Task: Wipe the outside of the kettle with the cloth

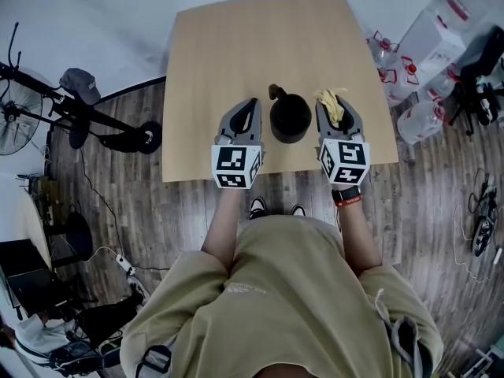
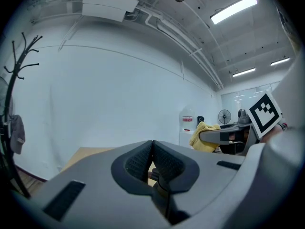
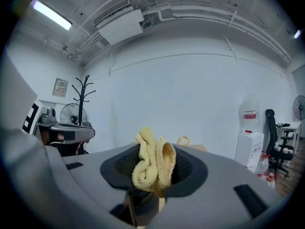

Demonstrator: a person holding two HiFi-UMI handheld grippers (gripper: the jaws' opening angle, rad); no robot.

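A black kettle (image 1: 290, 117) with its handle toward the far side stands near the front edge of the wooden table (image 1: 236, 46). The grippers flank it, one on each side. My left gripper (image 1: 252, 103) is just left of the kettle; its jaws (image 2: 152, 146) are pressed together with nothing between them. My right gripper (image 1: 331, 107), just right of the kettle, is shut on a bunched yellow cloth (image 1: 332, 102), which stands up between the pads (image 3: 153, 163). Both gripper views tilt upward and leave the kettle out of sight. The cloth (image 2: 204, 136) also shows in the left gripper view.
Large water bottles (image 1: 417, 77) stand on the floor right of the table. A fan (image 1: 16, 124) and a chair base (image 1: 118, 136) are on the left. A coat rack (image 3: 83, 109) and a water dispenser (image 3: 249, 132) line the far wall.
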